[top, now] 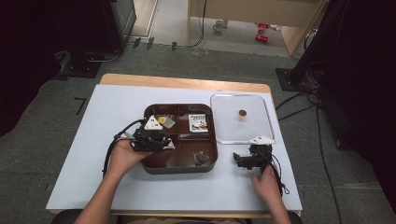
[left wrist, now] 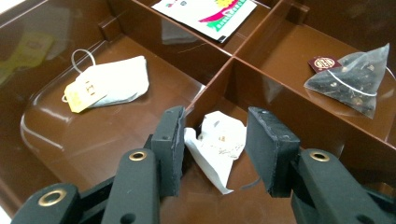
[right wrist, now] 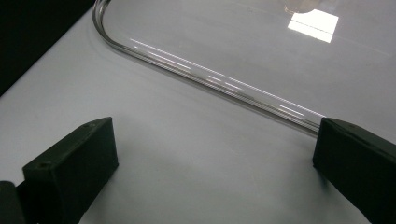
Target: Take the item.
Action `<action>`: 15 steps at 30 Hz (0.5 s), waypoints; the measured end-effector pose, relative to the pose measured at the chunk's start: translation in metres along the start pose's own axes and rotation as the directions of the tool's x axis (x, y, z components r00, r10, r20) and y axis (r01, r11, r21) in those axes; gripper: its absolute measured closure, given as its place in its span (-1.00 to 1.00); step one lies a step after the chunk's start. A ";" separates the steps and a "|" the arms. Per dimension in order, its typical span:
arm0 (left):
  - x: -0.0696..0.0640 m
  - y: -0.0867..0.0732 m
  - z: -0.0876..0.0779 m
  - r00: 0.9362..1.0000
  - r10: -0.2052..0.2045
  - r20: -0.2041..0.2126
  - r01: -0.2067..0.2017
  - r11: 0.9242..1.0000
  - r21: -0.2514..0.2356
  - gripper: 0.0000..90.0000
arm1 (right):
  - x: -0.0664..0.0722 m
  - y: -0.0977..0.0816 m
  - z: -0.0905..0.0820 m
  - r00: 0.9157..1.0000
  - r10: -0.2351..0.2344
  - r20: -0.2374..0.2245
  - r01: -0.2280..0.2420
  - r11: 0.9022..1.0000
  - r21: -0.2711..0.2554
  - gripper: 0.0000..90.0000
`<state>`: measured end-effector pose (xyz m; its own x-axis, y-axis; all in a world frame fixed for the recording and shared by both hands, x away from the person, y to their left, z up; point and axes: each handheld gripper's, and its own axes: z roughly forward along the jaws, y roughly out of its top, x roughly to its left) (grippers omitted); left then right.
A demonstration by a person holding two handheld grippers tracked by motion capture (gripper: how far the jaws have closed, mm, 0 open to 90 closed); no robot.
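Left hand-held gripper (left wrist: 212, 144) jaws apart around white packet (left wrist: 217, 144) beside tray (left wrist: 56, 135) divider; tea bag (left wrist: 109, 84) nearby. Right hand-held gripper (right wrist: 215, 163) jaws apart before clear lid (right wrist: 224, 42).

My high view looks down and forward over the whole table (top: 93, 140). My left gripper view sits close inside the tray (left wrist: 219, 70), facing its dividers; the high view has that tray (top: 149, 167) mid-table. My right gripper view skims low toward the lid (right wrist: 210, 77), right of the tray.
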<state>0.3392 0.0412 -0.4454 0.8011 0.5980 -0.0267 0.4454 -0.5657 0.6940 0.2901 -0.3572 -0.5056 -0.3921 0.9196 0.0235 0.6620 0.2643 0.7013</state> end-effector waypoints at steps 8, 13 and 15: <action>-0.006 -0.001 0.006 0.999 0.050 0.013 -0.050 0.999 0.015 0.19 | 0.000 0.000 0.000 1.000 0.000 0.000 0.000 1.000 0.000 -1.00; -0.007 -0.003 0.013 0.999 0.045 0.013 -0.046 0.997 0.069 0.18 | 0.000 0.000 0.000 1.000 0.000 0.000 0.000 1.000 0.000 -1.00; -0.007 -0.004 0.015 0.999 0.042 0.015 -0.043 0.996 0.082 0.17 | 0.000 0.000 0.000 1.000 0.000 0.000 0.000 1.000 0.000 -1.00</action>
<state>0.3379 0.0308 -0.4587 0.8249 0.5652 -0.0083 0.4419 -0.6356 0.6330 0.2901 -0.3572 -0.5056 -0.3921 0.9196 0.0237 0.6621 0.2642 0.7013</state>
